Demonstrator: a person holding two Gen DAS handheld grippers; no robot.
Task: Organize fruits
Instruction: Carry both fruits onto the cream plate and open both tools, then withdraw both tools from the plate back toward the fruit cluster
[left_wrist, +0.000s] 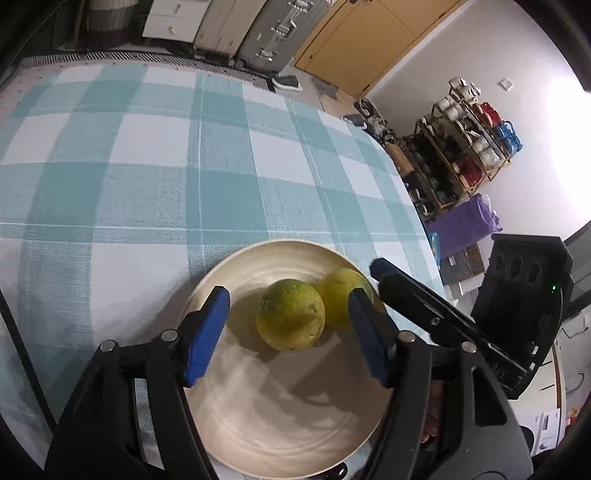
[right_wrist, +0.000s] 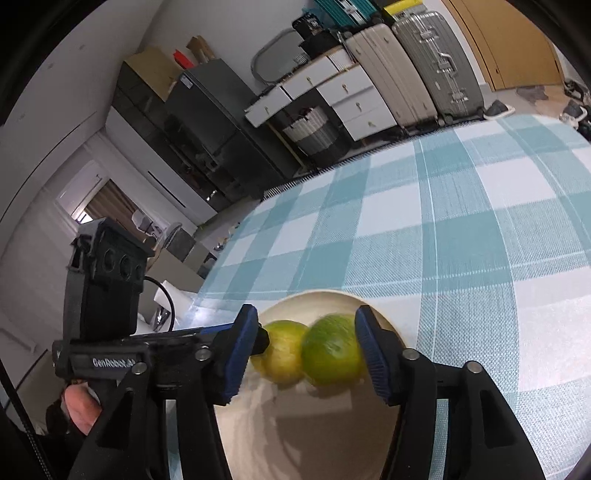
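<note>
A cream plate (left_wrist: 236, 406) lies on the teal-and-white checked tablecloth (left_wrist: 147, 166) with two yellow-green citrus fruits on it, touching each other. In the left wrist view the nearer fruit (left_wrist: 290, 314) sits between the blue pads of my left gripper (left_wrist: 288, 295), which is open with a gap on each side. The farther fruit (left_wrist: 336, 291) lies by the right pad. In the right wrist view my right gripper (right_wrist: 306, 312) is open over the plate (right_wrist: 314, 424). A blurred green fruit (right_wrist: 332, 350) lies close to its right pad, and a yellower fruit (right_wrist: 282, 352) lies beside that.
The plate sits near the table's front edge. Each gripper's black body shows in the other's view, close beside it (left_wrist: 443, 325) (right_wrist: 110, 354), and a person's hand (right_wrist: 79, 406) holds the left one. Suitcases (right_wrist: 424, 62), drawers and a shelf rack (left_wrist: 469, 136) stand beyond the table.
</note>
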